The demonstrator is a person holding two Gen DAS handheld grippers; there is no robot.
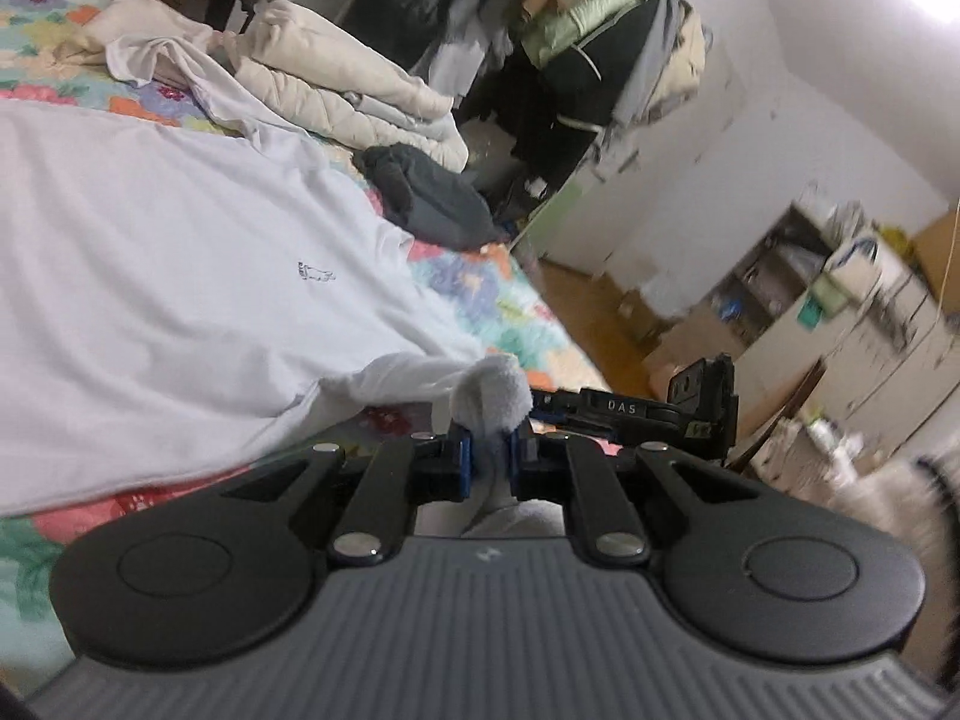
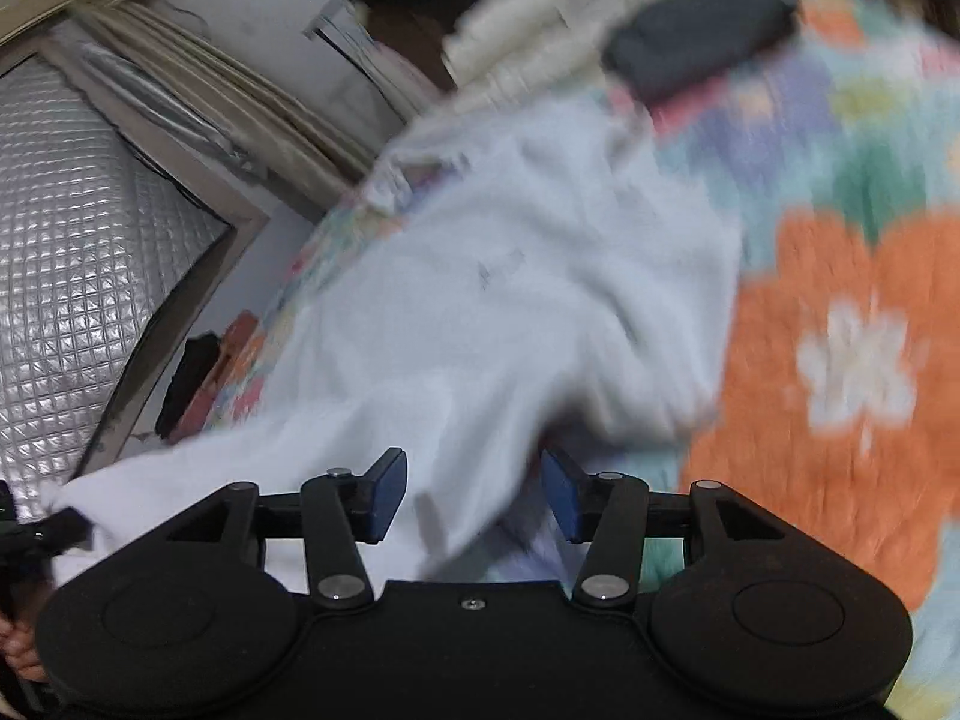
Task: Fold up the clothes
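Note:
A white long-sleeved shirt [image 1: 180, 252] with a small chest logo lies spread on the flowered bedspread [image 1: 492, 294]. My left gripper [image 1: 491, 457] is shut on a bunched sleeve end of the white shirt [image 1: 493, 397] near the bed's edge. The other gripper [image 1: 678, 408] shows just beyond it, seen side-on. In the blurred right wrist view the shirt [image 2: 510, 300] lies ahead, and my right gripper [image 2: 474, 492] is open, its blue pads either side of a fold of the shirt's fabric. The left gripper's tip [image 2: 42, 531] holds the shirt's corner at the far left.
Cream padded garments [image 1: 336, 84] and a dark grey garment [image 1: 432, 198] lie at the bed's far side. A loaded clothes rack [image 1: 576, 42], shelves [image 1: 798, 282] and wooden floor [image 1: 594, 312] lie beyond the bed. A quilted silver panel [image 2: 72, 240] stands by the wall.

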